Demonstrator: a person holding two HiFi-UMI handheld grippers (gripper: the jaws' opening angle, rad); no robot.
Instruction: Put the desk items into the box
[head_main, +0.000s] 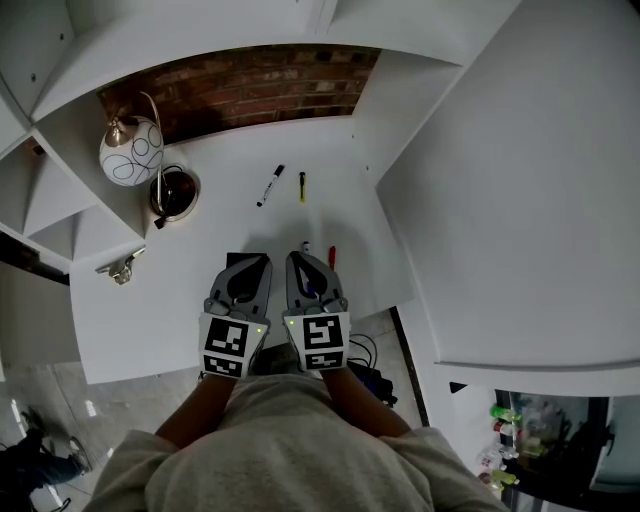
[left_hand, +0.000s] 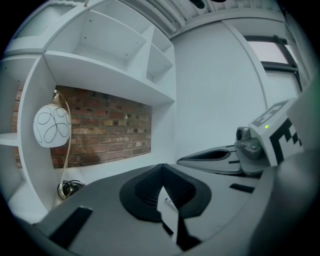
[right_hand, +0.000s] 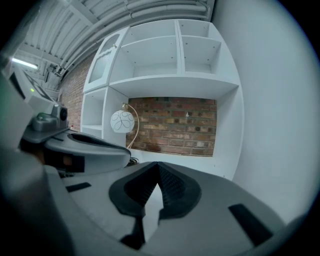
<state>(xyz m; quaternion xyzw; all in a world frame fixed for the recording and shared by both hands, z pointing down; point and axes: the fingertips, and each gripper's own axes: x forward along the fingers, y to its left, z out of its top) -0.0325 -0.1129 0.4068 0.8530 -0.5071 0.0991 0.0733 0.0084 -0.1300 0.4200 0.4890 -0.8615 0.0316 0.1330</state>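
Head view: marker pen (head_main: 270, 186), print illegible

One lamp (head_main: 131, 150), one marker (head_main: 270, 186), one yellow pen (head_main: 302, 186), one red pen (head_main: 332, 257)

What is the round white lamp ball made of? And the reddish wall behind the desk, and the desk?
The lamp ball looks like glass or glazed ceramic: smooth, white, slightly shiny, with thin black loops. The wall is brick: rough, matte, with mortar lines showing. The desk looks like white painted or laminated board, flat and smooth.
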